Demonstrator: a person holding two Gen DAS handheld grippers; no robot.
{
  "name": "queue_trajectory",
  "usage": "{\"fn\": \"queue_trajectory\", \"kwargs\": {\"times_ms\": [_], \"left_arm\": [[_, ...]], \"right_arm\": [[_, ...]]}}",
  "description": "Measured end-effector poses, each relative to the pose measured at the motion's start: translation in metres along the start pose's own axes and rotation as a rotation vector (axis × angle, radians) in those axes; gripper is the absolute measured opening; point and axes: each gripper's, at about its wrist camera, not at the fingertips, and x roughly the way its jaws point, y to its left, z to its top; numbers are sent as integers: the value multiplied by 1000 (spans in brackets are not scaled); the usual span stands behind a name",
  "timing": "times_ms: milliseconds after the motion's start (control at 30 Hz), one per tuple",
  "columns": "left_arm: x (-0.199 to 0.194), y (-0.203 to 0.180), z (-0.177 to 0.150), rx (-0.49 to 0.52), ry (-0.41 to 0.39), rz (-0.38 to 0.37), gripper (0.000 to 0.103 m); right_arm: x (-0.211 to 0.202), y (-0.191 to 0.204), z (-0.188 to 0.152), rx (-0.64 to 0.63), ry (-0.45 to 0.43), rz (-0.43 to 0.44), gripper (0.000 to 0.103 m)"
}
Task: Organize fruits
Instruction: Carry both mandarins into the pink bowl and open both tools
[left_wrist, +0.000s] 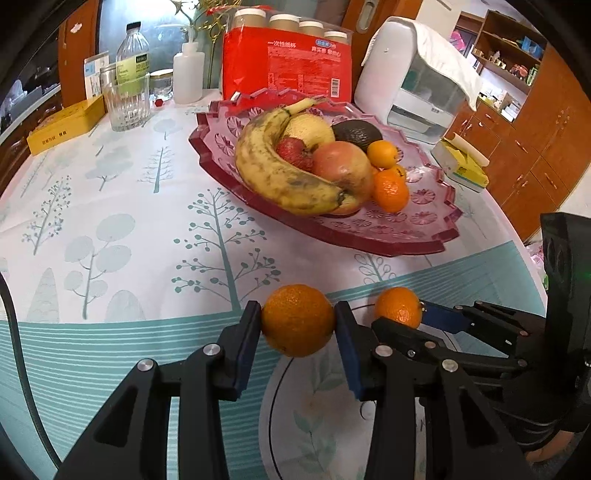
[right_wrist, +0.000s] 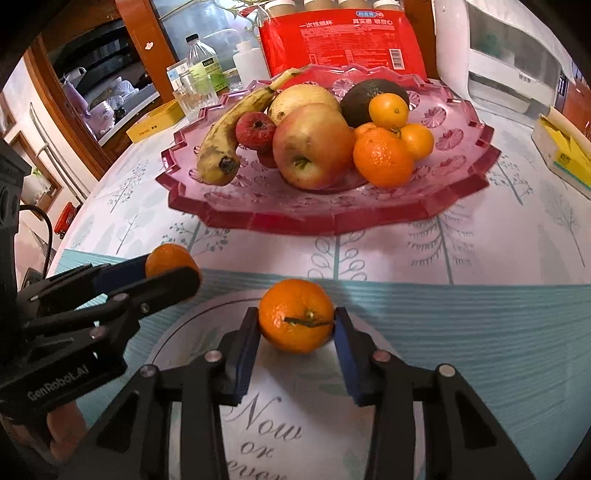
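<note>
My left gripper (left_wrist: 298, 321) is shut on a mandarin (left_wrist: 297, 319), held above the tablecloth near the table's front. My right gripper (right_wrist: 296, 322) is shut on a second mandarin (right_wrist: 296, 320) with a stem. Each gripper shows in the other's view: the right one (left_wrist: 421, 314) with its mandarin (left_wrist: 398, 307), the left one (right_wrist: 173, 267) with its mandarin (right_wrist: 170, 258). Beyond them stands a pink glass fruit tray (left_wrist: 388, 236) (right_wrist: 332, 218) holding a banana (left_wrist: 273, 170), an apple (right_wrist: 312, 146), an avocado (right_wrist: 369, 96), a strawberry (left_wrist: 293, 152) and several mandarins (right_wrist: 384, 158).
At the back stand a red pack of paper cups (left_wrist: 288, 70), a glass (left_wrist: 127, 105), a plastic bottle (left_wrist: 132, 51), a white squeeze bottle (left_wrist: 188, 75) and a white appliance (left_wrist: 413, 81). A yellow box (left_wrist: 62, 127) lies left, a yellow tissue pack (left_wrist: 461, 162) right.
</note>
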Motion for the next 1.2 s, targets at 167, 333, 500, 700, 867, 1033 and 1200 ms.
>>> {"fn": "queue_trajectory", "kwargs": {"times_ms": [167, 333, 500, 700, 867, 1033, 1200], "left_arm": [[-20, -7, 0, 31, 20, 45, 39], [-53, -14, 10, 32, 17, 25, 39], [-94, -26, 42, 68, -21, 41, 39], [-153, -43, 109, 111, -117, 40, 39], [-185, -58, 159, 171, -209, 82, 39], [-177, -69, 192, 186, -213, 106, 39], [-123, -66, 199, 168, -144, 111, 39]], "right_arm": [[-23, -2, -6, 32, -8, 16, 40], [-56, 0, -4, 61, -31, 20, 40], [-103, 4, 19, 59, -69, 23, 40], [-171, 6, 76, 27, -149, 26, 40], [-213, 4, 137, -24, -234, -12, 40], [-210, -1, 179, -23, -263, -42, 40], [-162, -16, 198, 4, -221, -43, 40]]}}
